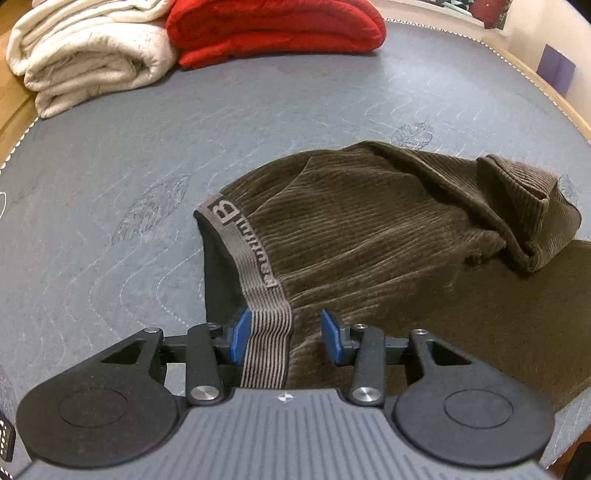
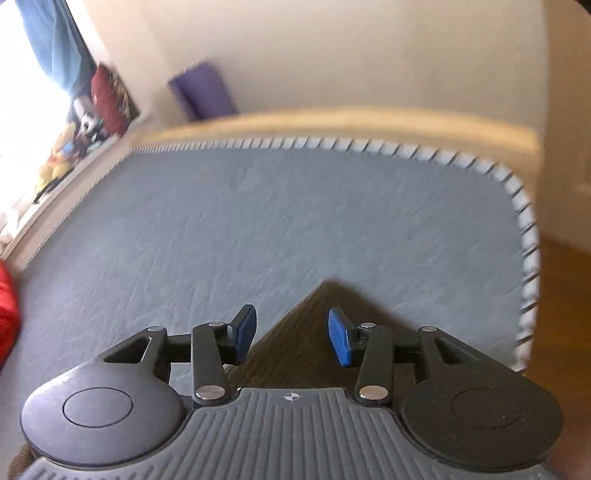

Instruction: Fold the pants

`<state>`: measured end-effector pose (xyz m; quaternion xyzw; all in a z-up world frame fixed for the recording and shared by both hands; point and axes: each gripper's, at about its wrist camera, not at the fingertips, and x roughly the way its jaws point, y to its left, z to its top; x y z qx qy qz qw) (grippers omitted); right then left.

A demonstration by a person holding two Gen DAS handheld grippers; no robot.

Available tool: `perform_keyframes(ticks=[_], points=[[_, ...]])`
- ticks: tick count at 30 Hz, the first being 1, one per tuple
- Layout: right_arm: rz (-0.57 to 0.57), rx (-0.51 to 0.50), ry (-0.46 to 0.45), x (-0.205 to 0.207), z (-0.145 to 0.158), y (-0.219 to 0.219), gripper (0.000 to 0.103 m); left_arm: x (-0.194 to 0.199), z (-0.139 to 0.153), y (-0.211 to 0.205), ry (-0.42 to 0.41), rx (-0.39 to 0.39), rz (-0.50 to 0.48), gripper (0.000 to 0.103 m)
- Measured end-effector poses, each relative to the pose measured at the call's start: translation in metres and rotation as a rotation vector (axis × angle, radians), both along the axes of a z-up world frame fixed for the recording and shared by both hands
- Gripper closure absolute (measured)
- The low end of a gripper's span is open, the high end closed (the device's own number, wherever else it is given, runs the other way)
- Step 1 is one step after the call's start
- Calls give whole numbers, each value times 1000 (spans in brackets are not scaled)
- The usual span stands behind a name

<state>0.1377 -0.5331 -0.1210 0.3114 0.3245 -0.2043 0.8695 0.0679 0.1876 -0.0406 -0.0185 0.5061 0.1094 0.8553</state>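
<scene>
Here, brown pants (image 1: 369,236) sprawl across grey mattress (image 1: 110,221).

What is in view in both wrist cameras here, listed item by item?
corduroy pants: one, brown, crumpled on the mattress, grey striped waistband nearest the left camera
mattress: one, grey quilted, under everything
folded blanket: one, cream, far left corner
folded red blanket: one, beside the cream one
purple object: one, against the wall, blurred
left hand-held gripper: black with blue pads, jaws apart, waistband between them
right hand-held gripper: same colours, jaws apart over a pants corner
</scene>
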Motion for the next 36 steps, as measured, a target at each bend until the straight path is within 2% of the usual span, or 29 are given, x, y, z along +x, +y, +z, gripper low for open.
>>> perform_keyframes(ticks=[5, 10, 11, 13, 15, 17, 19, 21, 23, 25, 26, 27, 28, 29, 33, 36], points=[[23, 36, 70, 45, -23, -3, 53, 14, -3, -8, 15, 1, -17, 56], [-33, 35, 148, 77, -47, -7, 50, 25, -7, -16, 28, 3, -30, 56], [-36, 16, 169, 81, -49, -5, 53, 28, -10, -17, 29, 6, -35, 56], [-38, -44, 205, 87, -49, -1, 65, 31, -11, -20, 32, 15, -43, 55], [-70, -95, 235, 82, -45, -1, 98, 34, -11, -20, 32, 20, -41, 55], [-114, -73, 197, 71, -38, -11, 103, 37, -9, -18, 27, 13, -37, 55], [-166, -88, 125, 51, -22, -13, 103, 38, -5, -19, 12, 4, -43, 55], [-193, -145, 17, 26, 1, -10, 103, 39, -2, -20, -1, 3, -57, 55], [-158, -215, -62, 11, 17, -7, 103, 39, 0, -22, -6, 0, -65, 55], [-70, -195, -103, 10, 17, -12, 100, 39, 1, -22, -7, -10, -65, 55], [-47, -178, -104, 13, 13, -15, 90, 39, 2, -23, -11, -13, -67, 55], [-22, -162, -91, 19, 6, -19, 68, 39, 2, -23, -11, -10, -68, 54], [-1, -153, -77, 25, 0, -21, 56, 38, 1, -24, -8, -5, -67, 54], [16, -149, -63, 30, -5, -23, 40, 38, 0, -25, -4, 1, -65, 54], [44, -186, 3, 57, -26, -34, 38, 38, -3, -27, 8, 9, -63, 54], [41, -124, 38, 72, -44, -49, 38, 39, -4, -27, 8, 17, -61, 52]])
